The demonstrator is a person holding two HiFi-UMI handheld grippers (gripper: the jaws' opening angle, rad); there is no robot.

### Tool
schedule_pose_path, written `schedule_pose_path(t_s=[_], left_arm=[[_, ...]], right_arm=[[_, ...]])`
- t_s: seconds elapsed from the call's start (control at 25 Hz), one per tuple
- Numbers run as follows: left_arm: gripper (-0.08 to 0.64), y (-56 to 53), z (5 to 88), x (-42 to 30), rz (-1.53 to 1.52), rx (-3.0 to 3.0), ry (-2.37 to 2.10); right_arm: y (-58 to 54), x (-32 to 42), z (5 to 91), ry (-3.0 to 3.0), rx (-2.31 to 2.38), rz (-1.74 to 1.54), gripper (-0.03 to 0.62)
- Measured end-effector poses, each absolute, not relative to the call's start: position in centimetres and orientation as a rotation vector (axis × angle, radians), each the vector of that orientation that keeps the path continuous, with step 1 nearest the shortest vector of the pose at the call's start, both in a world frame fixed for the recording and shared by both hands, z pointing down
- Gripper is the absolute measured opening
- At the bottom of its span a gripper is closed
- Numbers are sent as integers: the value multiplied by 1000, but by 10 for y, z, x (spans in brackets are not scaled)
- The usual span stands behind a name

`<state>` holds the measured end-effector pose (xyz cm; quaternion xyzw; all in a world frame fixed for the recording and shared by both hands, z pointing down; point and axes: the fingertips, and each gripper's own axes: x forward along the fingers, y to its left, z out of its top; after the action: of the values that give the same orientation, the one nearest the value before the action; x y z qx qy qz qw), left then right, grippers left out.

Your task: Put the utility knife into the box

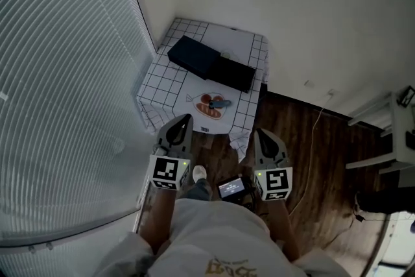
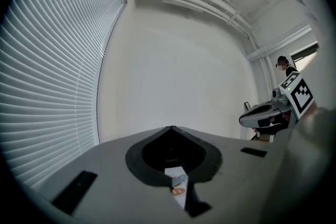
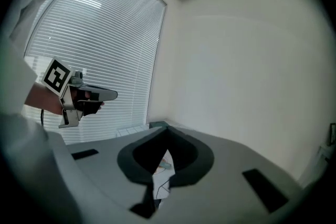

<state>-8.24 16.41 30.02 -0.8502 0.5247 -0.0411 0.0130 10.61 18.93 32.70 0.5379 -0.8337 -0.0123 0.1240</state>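
Observation:
In the head view, a small corner table with a white checked cloth (image 1: 167,84) carries a black box (image 1: 193,56) and a second flat black part (image 1: 235,74) beside it. The utility knife (image 1: 220,103) lies nearer to me on a fish-shaped picture (image 1: 209,109). Both grippers hover short of the table's front edge, pointing at it. My left gripper (image 1: 186,119) is shut and empty; its closed jaws (image 2: 171,129) leave a slit through which the knife (image 2: 179,181) shows. My right gripper (image 1: 260,134) is shut and empty as well (image 3: 167,126).
Window blinds (image 1: 58,74) curve along the left and white walls (image 1: 292,10) close the corner behind the table. Brown wood floor (image 1: 311,152) lies to the right with a white cable (image 1: 312,139) and white furniture (image 1: 389,133). A small lit screen (image 1: 231,188) is at my waist.

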Motion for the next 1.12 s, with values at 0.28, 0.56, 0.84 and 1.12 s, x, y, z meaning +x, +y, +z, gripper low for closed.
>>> schedule_pose_path(t_s=[0.28,0.56,0.84,1.12], left_arm=[[8,90,312,-88,-145,-2688,1568],[8,40,321,-107,-155,-2700,1555],[8,11,326,-121,-176,-2720,1500],[8,0,336,-119,-167,-2778,1453]], right_arm=[[127,96,336,-2376,1604,-15,8],[79,86,355,-2331,1624,13,8],[54,74,369,-2286,1613,25,9],[52,72,381,-2238,1601,46,9]])
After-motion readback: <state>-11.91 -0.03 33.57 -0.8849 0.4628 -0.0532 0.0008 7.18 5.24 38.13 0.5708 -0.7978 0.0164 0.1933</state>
